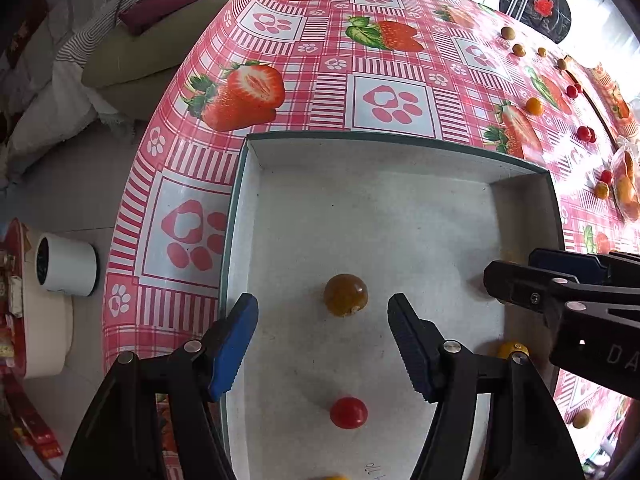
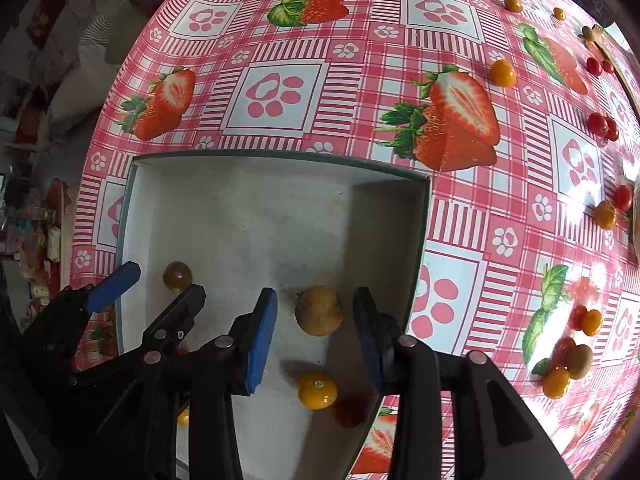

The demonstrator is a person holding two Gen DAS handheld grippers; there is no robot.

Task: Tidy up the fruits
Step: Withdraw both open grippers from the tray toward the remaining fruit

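While both tongs hang parted over the white tray (image 1: pixel 400 216), nothing is gripped. Left tongs (image 1: pixel 322 344): flanking brown fruit (image 1: pixel 345 295). Right tongs (image 2: pixel 316 336): flanking tan fruit (image 2: pixel 319 311).

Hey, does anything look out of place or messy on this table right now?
Yes. Only a few fruits sit in the white box, like the tan fruit and orange fruit. Many are scattered loose on the strawberry tablecloth: an orange one, red tomatoes, and a cluster at the right edge.
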